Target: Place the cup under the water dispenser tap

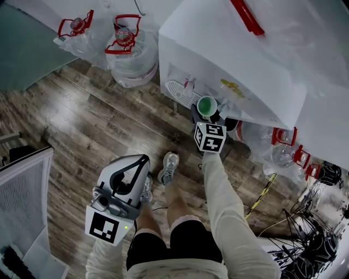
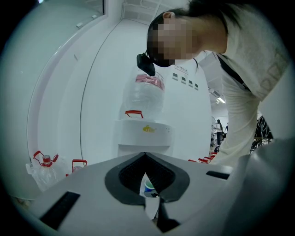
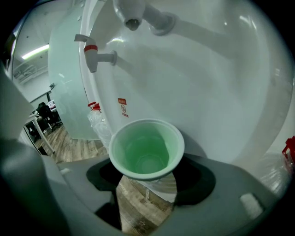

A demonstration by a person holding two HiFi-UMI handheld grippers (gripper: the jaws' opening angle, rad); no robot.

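A pale green cup point(image 1: 207, 105) point(image 3: 146, 150) stands upright and empty in my right gripper point(image 1: 212, 116) point(image 3: 147, 179), which is shut on its lower wall. It hangs close to the front of the white water dispenser point(image 1: 234, 60) point(image 3: 207, 83). In the right gripper view a tap with a red tab point(image 3: 94, 56) juts out above and to the left of the cup, and a second tap point(image 3: 133, 14) is higher, above the rim. My left gripper point(image 1: 144, 159) point(image 2: 145, 156) is shut on nothing, held low near the person's left leg. Past its jaws I see the cup point(image 2: 149, 185) and the dispenser point(image 2: 145, 133).
Large water bottles with red handles point(image 1: 126, 46) point(image 1: 76, 30) stand on the wooden floor left of the dispenser, and more point(image 1: 283, 144) lie to its right. The person's shoe point(image 1: 169, 166) is below the dispenser. A white grille point(image 1: 22, 201) stands at the left; stands and cables point(image 1: 316, 234) crowd the lower right.
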